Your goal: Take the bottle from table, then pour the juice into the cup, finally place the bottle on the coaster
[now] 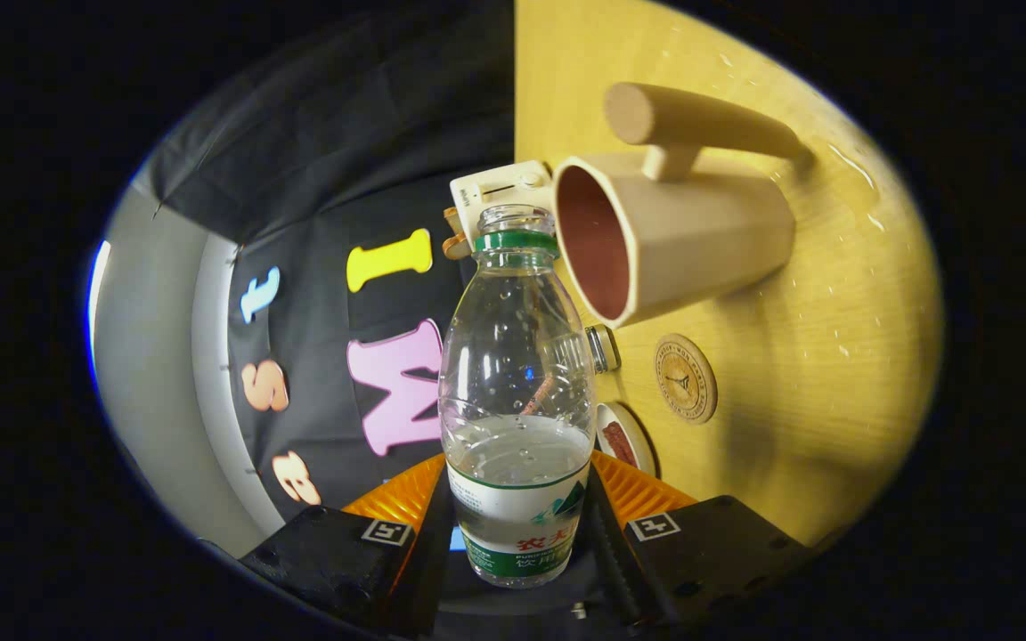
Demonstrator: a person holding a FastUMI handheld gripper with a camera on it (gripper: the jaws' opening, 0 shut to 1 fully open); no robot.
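Two fingers of my gripper (pixel 517 534) clenched on the bottle (pixel 516 401), uncapped, part full, its mouth beside the cup (pixel 669 236) rim, coaster (pixel 685 378) on the table (pixel 825 356) beyond

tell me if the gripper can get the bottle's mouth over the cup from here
Probably yes: the gripper, shut on the bottle, has its uncapped mouth right beside the cup opening, with nothing between them.

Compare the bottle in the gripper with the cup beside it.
The bottle, clamped between the gripper fingers, is clear plastic showing its liquid; the cup is opaque tan, standing on the table. The bottle has a narrow neck; the cup has a wide mouth and handle. Both are uncovered.
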